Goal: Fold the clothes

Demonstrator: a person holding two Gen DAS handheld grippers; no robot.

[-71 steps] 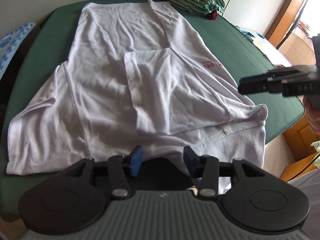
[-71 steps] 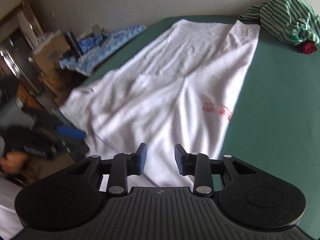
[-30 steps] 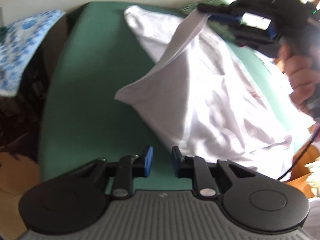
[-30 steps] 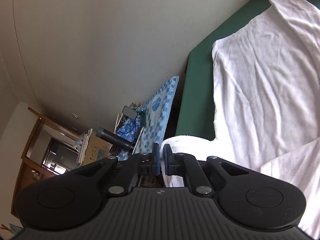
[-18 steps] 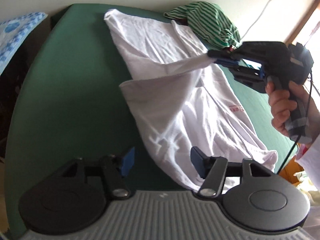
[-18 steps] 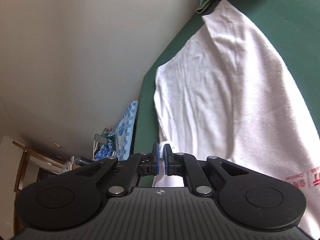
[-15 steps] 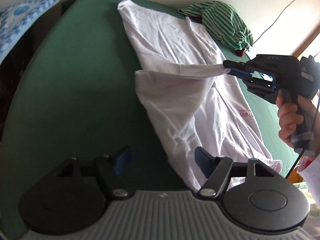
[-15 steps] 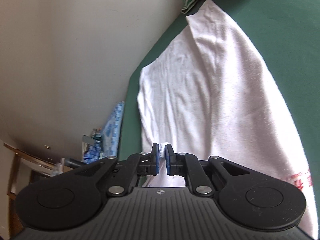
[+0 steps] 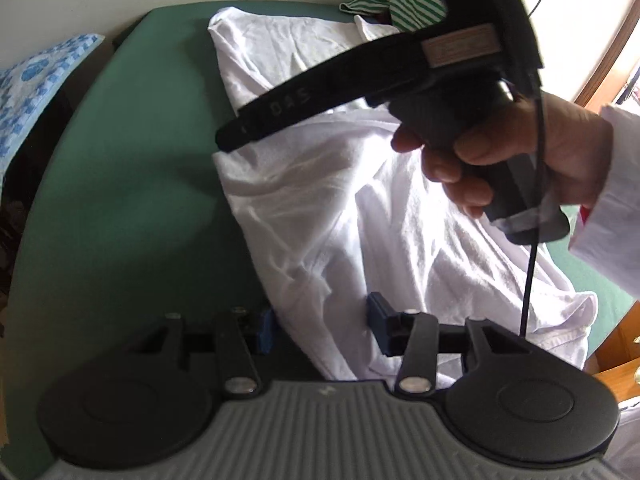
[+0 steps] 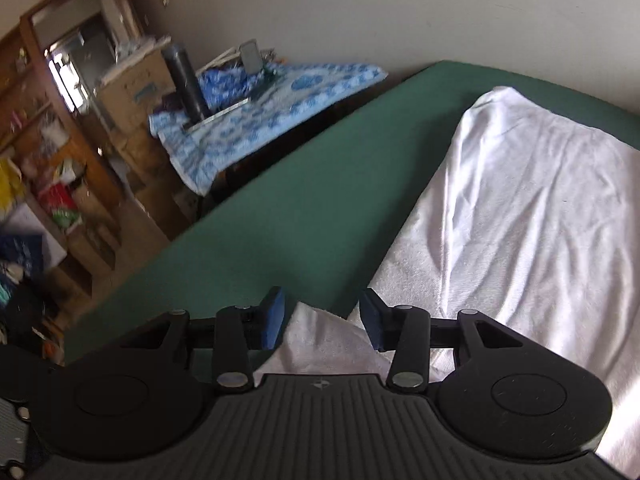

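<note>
White T-shirt (image 9: 360,208) lies folded lengthwise on the green table (image 9: 132,184), running from the upper centre of the left wrist frame down toward the lower right, rumpled in loose ridges through its middle; in the right wrist frame the same cloth (image 10: 520,208) fills the right half, its long edge slanting down to the bottom centre. Left gripper (image 9: 322,330) sits at the bottom of its own frame with blue pads set moderately apart and closing; a fold of the shirt lies between them, and neither pad visibly presses it. Right gripper (image 10: 322,318), at the bottom centre of its frame, has its jaws parted and opening; a corner of the shirt rests loose between the pads, touching neither firmly. Seen from the left wrist, a hand (image 9: 516,152) in a white sleeve (image 9: 612,216) grips that gripper's black handle at the upper right, above the shirt; a striped green garment (image 9: 404,4) is bunched at the top edge; a blue patterned cloth (image 10: 272,112) covers furniture at the upper left of the right wrist frame.
</note>
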